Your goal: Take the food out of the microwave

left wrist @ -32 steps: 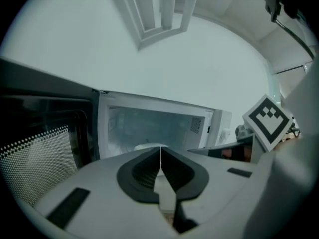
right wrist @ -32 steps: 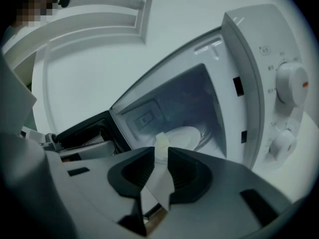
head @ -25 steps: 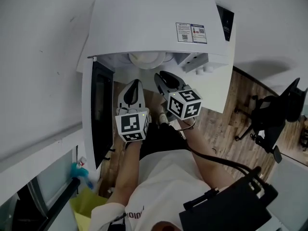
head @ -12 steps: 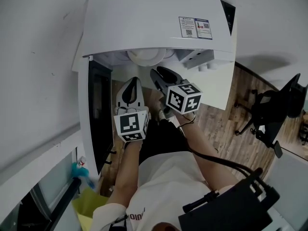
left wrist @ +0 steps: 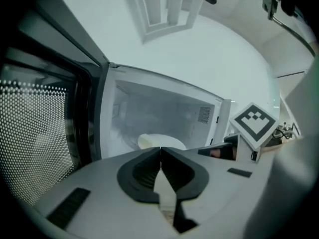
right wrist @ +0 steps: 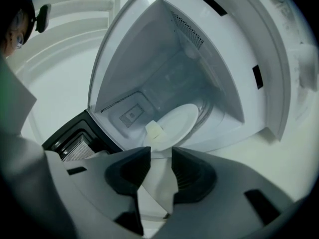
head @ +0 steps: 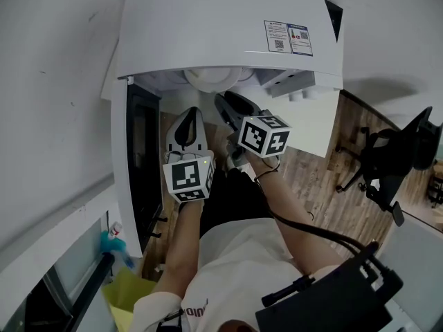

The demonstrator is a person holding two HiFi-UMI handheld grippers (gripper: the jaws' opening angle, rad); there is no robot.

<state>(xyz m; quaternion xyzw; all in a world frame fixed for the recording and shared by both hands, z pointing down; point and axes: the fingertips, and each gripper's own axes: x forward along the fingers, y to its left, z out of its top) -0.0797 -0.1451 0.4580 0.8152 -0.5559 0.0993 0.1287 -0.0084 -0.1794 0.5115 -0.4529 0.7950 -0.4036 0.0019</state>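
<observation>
Now approaching: right gripper [right wrist: 160, 152] jaws just opened wide, empty; left gripper [left wrist: 160, 151] pinched closed. Next: straddle the plate [right wrist: 177, 123] rim, clamp.

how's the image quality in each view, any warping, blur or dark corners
Head view: evenly lit and sharp, the microwave only slightly bowed. Left gripper view: strong fisheye, black corners, the door mesh crisp, the plate hazy. Right gripper view: heavy warp, microwave tilted, dark blurred foreground.
</observation>
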